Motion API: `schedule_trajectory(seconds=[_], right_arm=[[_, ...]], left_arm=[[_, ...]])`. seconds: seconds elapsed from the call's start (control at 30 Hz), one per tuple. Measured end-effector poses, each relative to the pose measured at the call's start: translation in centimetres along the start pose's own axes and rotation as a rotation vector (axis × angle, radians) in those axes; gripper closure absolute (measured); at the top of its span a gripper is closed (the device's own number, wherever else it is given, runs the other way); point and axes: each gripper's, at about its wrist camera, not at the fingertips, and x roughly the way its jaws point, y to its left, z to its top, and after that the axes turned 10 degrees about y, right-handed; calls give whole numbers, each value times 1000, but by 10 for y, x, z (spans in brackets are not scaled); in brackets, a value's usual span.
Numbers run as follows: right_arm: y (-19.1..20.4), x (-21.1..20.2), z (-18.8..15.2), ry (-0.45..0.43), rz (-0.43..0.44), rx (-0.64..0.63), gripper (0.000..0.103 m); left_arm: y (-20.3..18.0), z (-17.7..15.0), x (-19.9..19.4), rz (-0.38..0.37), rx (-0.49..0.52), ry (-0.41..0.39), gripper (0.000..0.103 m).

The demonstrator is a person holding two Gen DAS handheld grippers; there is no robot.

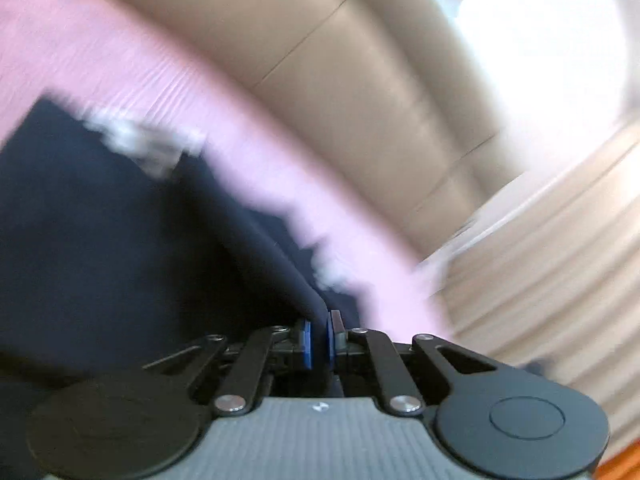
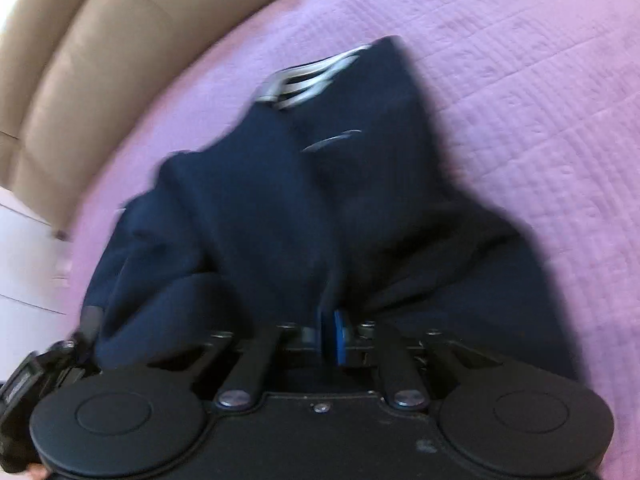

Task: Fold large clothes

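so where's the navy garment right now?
The navy garment lies on the pink bedspread below the beige headboard, pinched at its near edge by the right gripper and the left gripper.

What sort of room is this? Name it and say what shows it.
Probably a bedroom: a pink quilted bedspread covers a bed, a padded tan headboard stands behind it, and a navy garment lies spread on the cover, pinched by both tools.
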Motion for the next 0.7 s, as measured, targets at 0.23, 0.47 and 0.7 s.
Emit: schedule_trajectory(seconds=[0.23,0.47,0.7], right_arm=[[-45,-55,-38,-238,296,40,87],[-52,-36,-77,-44,70,39,59],[39,-38,-64,-76,126,-194,24]], left_arm=[[71,-10,-73,60,-146,9,86],[59,-54,-77,303,-35,245,80],[-9,19,-20,217,136,130,31]])
